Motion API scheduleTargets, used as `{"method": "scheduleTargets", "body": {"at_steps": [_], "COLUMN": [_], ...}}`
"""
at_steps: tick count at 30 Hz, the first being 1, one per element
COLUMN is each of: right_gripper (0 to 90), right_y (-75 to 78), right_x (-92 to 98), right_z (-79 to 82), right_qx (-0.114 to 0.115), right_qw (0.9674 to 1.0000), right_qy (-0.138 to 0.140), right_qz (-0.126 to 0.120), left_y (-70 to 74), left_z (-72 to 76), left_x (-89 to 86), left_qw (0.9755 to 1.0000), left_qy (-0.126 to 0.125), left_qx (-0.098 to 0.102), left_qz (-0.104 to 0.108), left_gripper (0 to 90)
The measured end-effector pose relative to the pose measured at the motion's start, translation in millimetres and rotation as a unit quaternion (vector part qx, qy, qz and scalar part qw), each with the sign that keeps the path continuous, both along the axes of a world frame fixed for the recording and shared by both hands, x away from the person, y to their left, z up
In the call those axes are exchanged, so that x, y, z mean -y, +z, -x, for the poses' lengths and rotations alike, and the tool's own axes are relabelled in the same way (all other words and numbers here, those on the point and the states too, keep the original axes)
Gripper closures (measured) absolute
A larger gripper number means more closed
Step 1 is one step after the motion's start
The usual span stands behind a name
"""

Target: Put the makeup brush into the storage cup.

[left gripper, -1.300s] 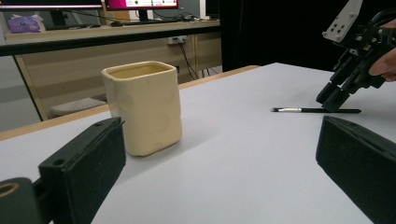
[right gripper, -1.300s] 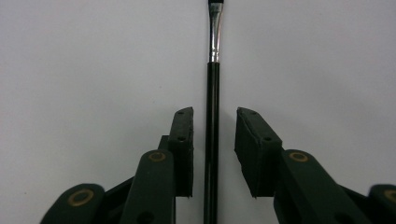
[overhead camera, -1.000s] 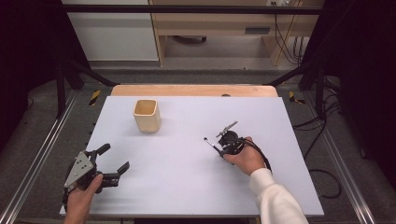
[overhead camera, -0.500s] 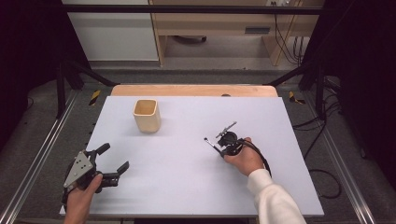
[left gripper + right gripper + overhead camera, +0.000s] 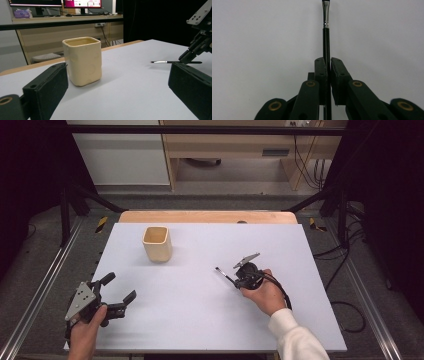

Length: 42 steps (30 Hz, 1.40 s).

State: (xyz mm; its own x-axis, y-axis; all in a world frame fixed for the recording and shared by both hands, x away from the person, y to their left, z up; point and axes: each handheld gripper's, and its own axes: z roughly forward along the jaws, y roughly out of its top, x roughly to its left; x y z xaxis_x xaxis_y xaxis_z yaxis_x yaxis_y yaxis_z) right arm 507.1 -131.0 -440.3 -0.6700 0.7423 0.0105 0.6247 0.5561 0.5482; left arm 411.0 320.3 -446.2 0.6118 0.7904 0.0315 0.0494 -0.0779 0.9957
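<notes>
Right claw [image 5: 231, 279] clamped on a thin black brush [image 5: 223, 273] low over the white bench [image 5: 200, 315], left claw [image 5: 119, 292] wide open near the front edge, cream cup [image 5: 83, 60] ahead between its jaws, brush [image 5: 326, 37] pinched by the handle, bristles seemingly just off the surface.

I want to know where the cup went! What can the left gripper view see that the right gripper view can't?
The left gripper view has the cream cup standing upright on the white table, monitors on a desk behind, and its own open left gripper. The right gripper view gives a close look at the right gripper shut on the handle, with the metal ferrule ahead. Both see the thin black paintbrush and that table.
</notes>
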Motion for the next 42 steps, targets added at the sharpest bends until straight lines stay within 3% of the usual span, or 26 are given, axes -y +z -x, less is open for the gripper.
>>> {"method": "scheduleTargets", "body": {"at_steps": [5, 11, 13, 16, 19, 23, 26, 28, 30, 32, 36, 42], "right_gripper": [83.9, 83.8, 83.8, 83.8, 83.8, 83.8, 83.8, 83.8, 83.8, 83.8, 83.7, 83.8], "right_y": [6.0, 6.9, 8.5, 11.6, 7.4, 5.7, 10.1, 10.9, 11.1, 11.3, 12.0, 13.7], "right_x": [3.7, 6.9, 7.0, 9.2, 14.0, 18.0, 18.8, 16.6, 13.4, 11.5, 8.3, 1.7], "right_z": [6.6, 16.0, 21.5, 32.2, 43.2, 49.6, 51.5, 51.7, 53.2, 54.5, 59.2, 65.4], "right_qx": [0.034, 0.089, 0.111, 0.151, 0.177, 0.188, 0.203, 0.215, 0.223, 0.229, 0.241, 0.258], "right_qw": [0.9987, 0.9915, 0.9893, 0.9823, 0.9749, 0.9689, 0.9611, 0.9554, 0.9512, 0.9497, 0.9447, 0.938], "right_qy": [0.001, 0.001, 0.006, 0.008, 0.004, 0.007, -0.001, -0.002, -0.003, -0.003, -0.004, 0.0], "right_qz": [-0.037, -0.096, -0.094, -0.111, -0.136, -0.161, -0.188, -0.202, -0.213, -0.214, -0.223, -0.232], "left_y": [1.1, 0.5, -0.6, -2.0, -1.6, 1.6, 3.4, 5.1, 6.9, 8.6, 16.4, 34.1], "left_z": [-1.0, -0.5, 0.1, 1.6, 5.1, 9.8, 12.6, 13.2, 13.3, 13.4, 12.1, 11.6], "left_x": [3.7, 7.3, 9.8, 16.2, 22.1, 32.1, 39.4, 44.8, 49.6, 54.3, 62.2, 82.3], "left_qw": [0.9997, 0.9997, 0.9995, 0.9992, 0.9989, 0.9989, 0.9987, 0.9985, 0.9987, 0.9986, 0.9989, 0.9981], "left_qy": [-0.012, -0.016, -0.02, -0.029, -0.031, -0.033, -0.038, -0.044, -0.042, -0.041, -0.035, -0.055], "left_qx": [-0.004, -0.014, -0.022, -0.028, -0.033, -0.032, -0.032, -0.033, -0.028, -0.027, -0.03, -0.025], "left_qz": [0.018, 0.015, 0.01, 0.0, -0.007, -0.01, -0.011, 0.0, -0.008, -0.019, -0.012, -0.011], "left_gripper": [2.5, 2.4, 2.2, 2.1, 2.0, 1.6, 1.6, 1.6, 1.8, 1.9, 2.1, 2.4]}}
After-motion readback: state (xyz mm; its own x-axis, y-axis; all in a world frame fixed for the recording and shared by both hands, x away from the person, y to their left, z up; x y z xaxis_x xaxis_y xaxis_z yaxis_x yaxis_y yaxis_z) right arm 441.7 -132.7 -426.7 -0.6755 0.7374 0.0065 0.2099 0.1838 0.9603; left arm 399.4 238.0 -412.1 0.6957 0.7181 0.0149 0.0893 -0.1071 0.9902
